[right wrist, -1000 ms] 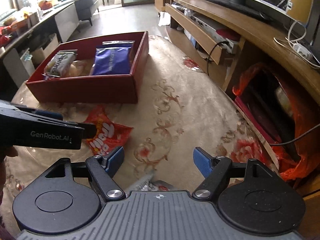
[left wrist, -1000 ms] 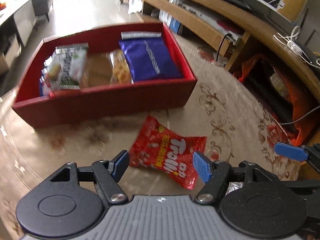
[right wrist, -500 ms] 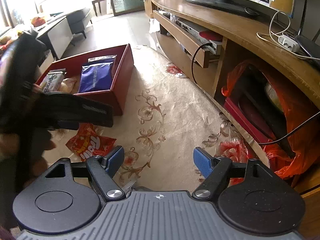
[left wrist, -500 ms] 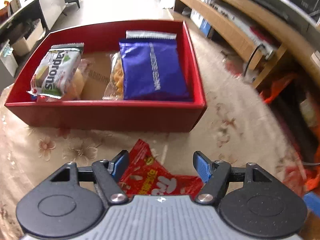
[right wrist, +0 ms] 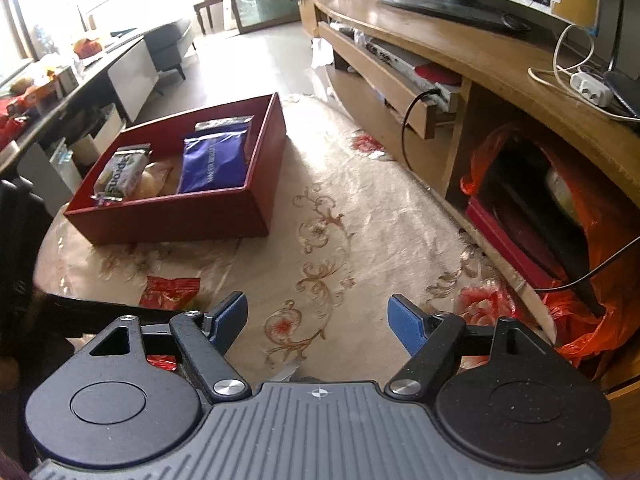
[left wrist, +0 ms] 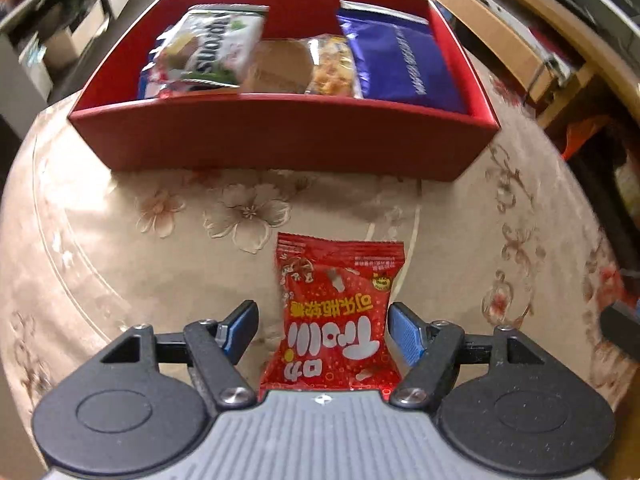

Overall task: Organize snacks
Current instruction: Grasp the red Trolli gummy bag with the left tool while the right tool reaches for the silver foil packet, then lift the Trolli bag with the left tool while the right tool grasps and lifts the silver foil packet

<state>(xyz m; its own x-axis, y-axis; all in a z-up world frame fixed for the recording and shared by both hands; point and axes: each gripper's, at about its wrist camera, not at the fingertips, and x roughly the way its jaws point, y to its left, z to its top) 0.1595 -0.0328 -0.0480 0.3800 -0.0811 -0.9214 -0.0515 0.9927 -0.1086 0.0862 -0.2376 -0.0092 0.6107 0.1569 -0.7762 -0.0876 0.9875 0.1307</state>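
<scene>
A red Trolli candy bag (left wrist: 340, 312) lies on the beige floral tablecloth, between the open fingers of my left gripper (left wrist: 322, 330); neither pad touches it. Beyond it stands a red box (left wrist: 280, 140) holding a green-white snack bag (left wrist: 212, 48), a clear bag of snacks (left wrist: 330, 68) and a blue bag (left wrist: 400, 64). In the right wrist view my right gripper (right wrist: 316, 320) is open and empty above the cloth, right of the Trolli bag (right wrist: 170, 290) and the red box (right wrist: 180, 216). The left gripper's dark body covers that view's left edge.
A wooden TV cabinet (right wrist: 460, 64) runs along the right, with a cable, a power strip (right wrist: 592, 88) and an orange plastic bag (right wrist: 592, 320) in its lower shelf. A silvery wrapper edge (right wrist: 288, 372) peeks out under my right gripper. The table's edge curves at the left.
My left gripper has swung round and come down so the Trolli bag now lies lengthwise between its fingers. My right gripper has lifted and drawn back a little.
</scene>
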